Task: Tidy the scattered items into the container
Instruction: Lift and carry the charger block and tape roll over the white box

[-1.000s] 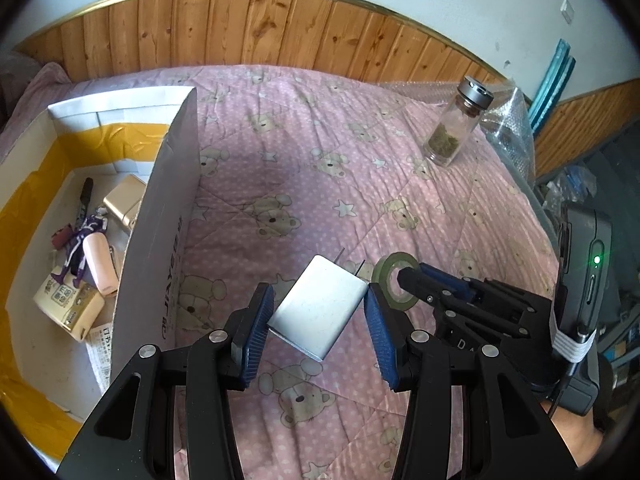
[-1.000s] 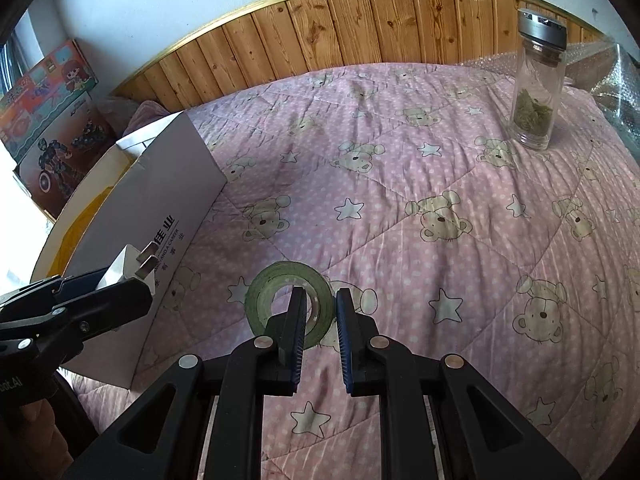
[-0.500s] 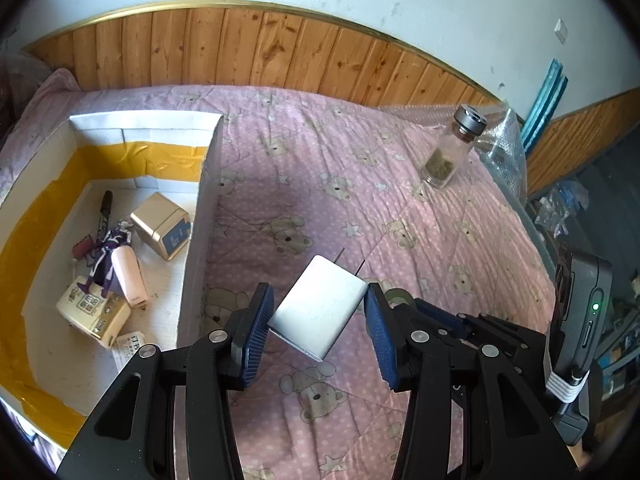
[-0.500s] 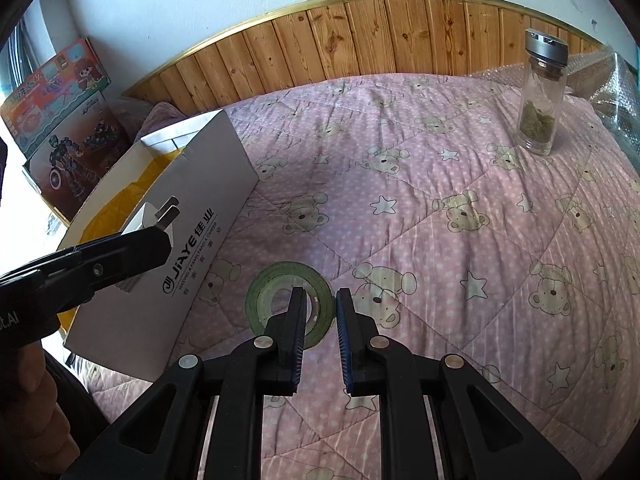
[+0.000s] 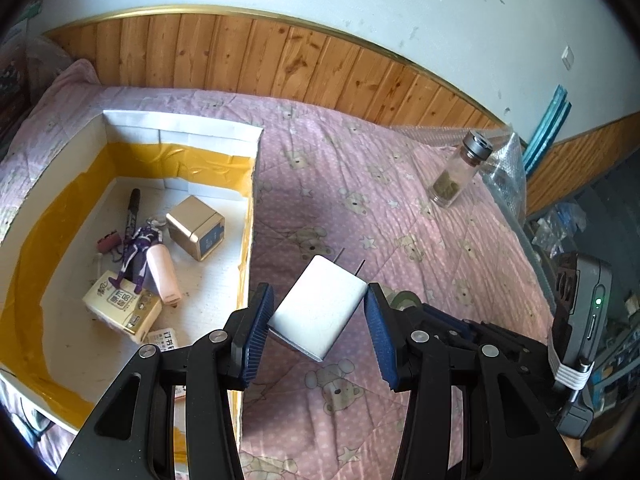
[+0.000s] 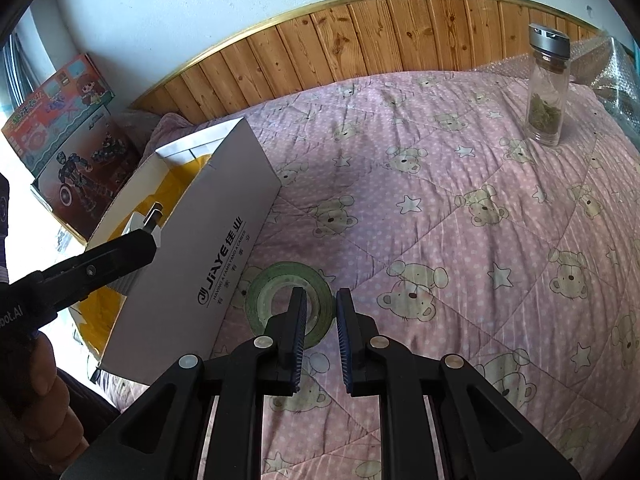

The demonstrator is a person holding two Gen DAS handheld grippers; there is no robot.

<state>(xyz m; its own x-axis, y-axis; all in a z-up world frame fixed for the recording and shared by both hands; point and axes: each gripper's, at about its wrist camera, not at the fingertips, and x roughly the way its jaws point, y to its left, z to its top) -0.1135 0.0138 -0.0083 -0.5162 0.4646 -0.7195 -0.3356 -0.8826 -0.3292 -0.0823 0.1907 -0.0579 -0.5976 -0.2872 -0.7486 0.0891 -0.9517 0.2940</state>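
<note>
Since a second ago, your left hand-held gripper (image 5: 318, 326) has carried the white charger (image 5: 320, 312) up and toward the box (image 5: 180, 136), whose whole interior now shows to its left. Its blue pads clamp the charger's sides, prongs pointing away from you, above the bed's pink bear-print quilt (image 5: 400, 208). Your right hand-held gripper (image 6: 320, 334) is closed to a narrow gap and holds nothing; the green tape roll (image 6: 264, 294) lies on the quilt just beyond its tips. Far ahead and to the right of both stands a glass jar (image 6: 546, 92) beside bubble wrap (image 6: 616, 80). Wood panelling (image 6: 360, 40) under a pale wall backs the bed, and toy boxes (image 6: 68, 136) lean far left.
</note>
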